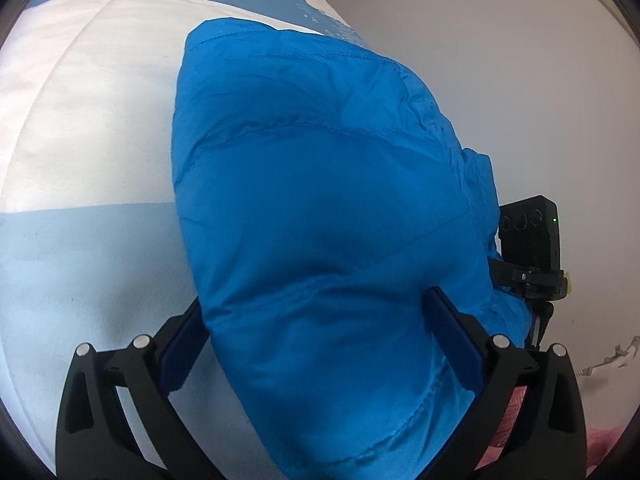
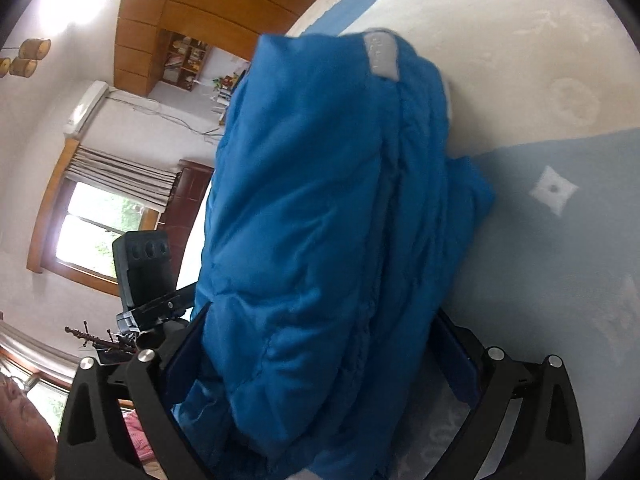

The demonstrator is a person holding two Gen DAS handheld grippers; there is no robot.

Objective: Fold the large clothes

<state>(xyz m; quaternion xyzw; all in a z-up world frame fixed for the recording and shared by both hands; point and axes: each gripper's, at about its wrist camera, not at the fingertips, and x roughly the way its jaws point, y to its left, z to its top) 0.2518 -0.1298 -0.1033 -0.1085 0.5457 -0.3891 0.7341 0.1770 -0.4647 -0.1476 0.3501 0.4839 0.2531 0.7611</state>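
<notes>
A bright blue padded jacket (image 1: 320,160) lies bundled in a thick roll on a bed cover (image 1: 80,120) of pale blue and white bands. In the left wrist view my left gripper (image 1: 312,300) stands wide, and the near end of the roll fills the gap between its fingers; the left finger is partly hidden behind the fabric. In the right wrist view the jacket (image 2: 300,200) shows a grey tag (image 2: 382,58) at its far end. My right gripper (image 2: 322,314) is equally wide around the other side of the roll. Neither pair of pads visibly squeezes the padding.
The bed cover (image 2: 560,240) spreads to the right. A black camera unit (image 1: 528,240) sits close beside the roll, also seen as the black unit (image 2: 144,272) on the left. Behind are a plain wall (image 1: 480,60), a window (image 2: 92,232) and wooden cabinets (image 2: 192,8).
</notes>
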